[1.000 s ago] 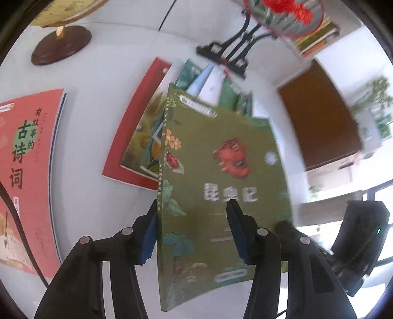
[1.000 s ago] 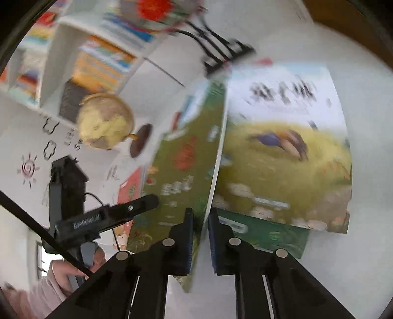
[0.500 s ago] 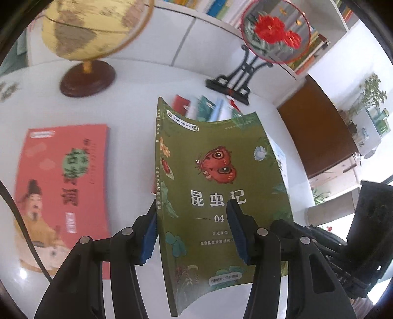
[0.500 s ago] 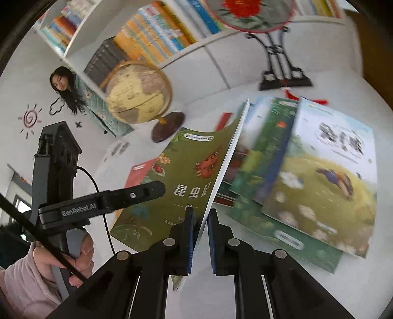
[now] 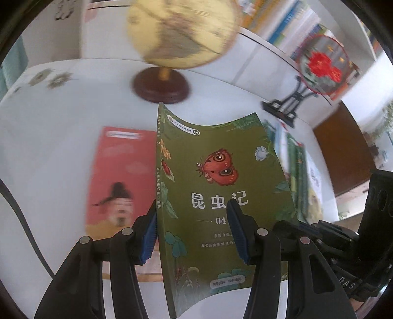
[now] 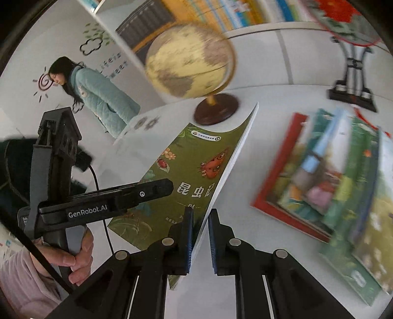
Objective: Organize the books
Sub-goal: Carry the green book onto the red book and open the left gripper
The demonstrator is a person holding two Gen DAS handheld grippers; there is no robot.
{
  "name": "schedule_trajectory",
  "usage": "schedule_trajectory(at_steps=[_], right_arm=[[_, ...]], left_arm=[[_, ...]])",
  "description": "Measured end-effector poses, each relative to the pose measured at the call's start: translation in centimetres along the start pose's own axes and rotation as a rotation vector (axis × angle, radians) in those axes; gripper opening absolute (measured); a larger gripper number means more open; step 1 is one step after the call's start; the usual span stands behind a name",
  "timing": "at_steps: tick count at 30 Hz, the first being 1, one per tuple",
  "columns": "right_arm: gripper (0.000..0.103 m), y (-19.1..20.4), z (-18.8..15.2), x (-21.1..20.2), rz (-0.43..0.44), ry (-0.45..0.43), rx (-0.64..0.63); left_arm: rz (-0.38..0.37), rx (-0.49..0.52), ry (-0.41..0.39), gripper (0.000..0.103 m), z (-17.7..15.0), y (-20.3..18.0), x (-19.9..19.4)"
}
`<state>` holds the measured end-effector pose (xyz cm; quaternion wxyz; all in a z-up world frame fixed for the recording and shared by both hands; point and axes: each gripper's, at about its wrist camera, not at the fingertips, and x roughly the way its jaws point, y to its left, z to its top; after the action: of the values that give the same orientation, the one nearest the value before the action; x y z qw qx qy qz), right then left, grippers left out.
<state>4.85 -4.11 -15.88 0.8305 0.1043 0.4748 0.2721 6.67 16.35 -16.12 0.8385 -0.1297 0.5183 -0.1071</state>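
A green book with a red butterfly on its cover (image 5: 221,186) is held above the white table. My left gripper (image 5: 191,235) stands wide around its spine end, one pad at the spine, the other over the cover. My right gripper (image 6: 200,235) is nearly shut on the same book's page edge (image 6: 191,171). A red book with a poet's portrait (image 5: 118,181) lies flat on the table to the left. A fanned pile of books (image 6: 326,186) lies at the right, and shows in the left wrist view (image 5: 299,171).
A globe on a dark wooden base (image 5: 162,86) stands behind the books. A round red-flower fan on a black stand (image 5: 302,86) is at the back right. Bookshelves (image 6: 221,12) line the wall. A person in a pale blue coat (image 6: 98,98) stands at the left.
Both grippers have carried the green book leftward, away from the fanned pile and toward the red book and the globe. The grips on the book look unchanged.
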Motion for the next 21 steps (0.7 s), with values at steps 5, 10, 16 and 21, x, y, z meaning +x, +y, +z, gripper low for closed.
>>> schedule_trajectory(at_steps=[5,10,16,21], right_arm=[[0.013,3.4,0.6,3.7,0.026,0.050,-0.073],[0.014,4.5,0.7,7.1,0.034,0.109,-0.067],[0.014,3.6,0.1,8.7,-0.006,0.137,-0.005],[0.017,2.1,-0.3,9.8,-0.045,0.183,0.078]], left_arm=[[0.020,-0.076,-0.006,0.049,0.3,4.4,-0.4],[0.037,-0.086,0.016,0.049,-0.2,6.9,-0.1],[0.020,-0.098,0.060,0.049,-0.7,8.0,1.3],[0.081,-0.092,0.116,0.053,-1.0,8.2,2.4]])
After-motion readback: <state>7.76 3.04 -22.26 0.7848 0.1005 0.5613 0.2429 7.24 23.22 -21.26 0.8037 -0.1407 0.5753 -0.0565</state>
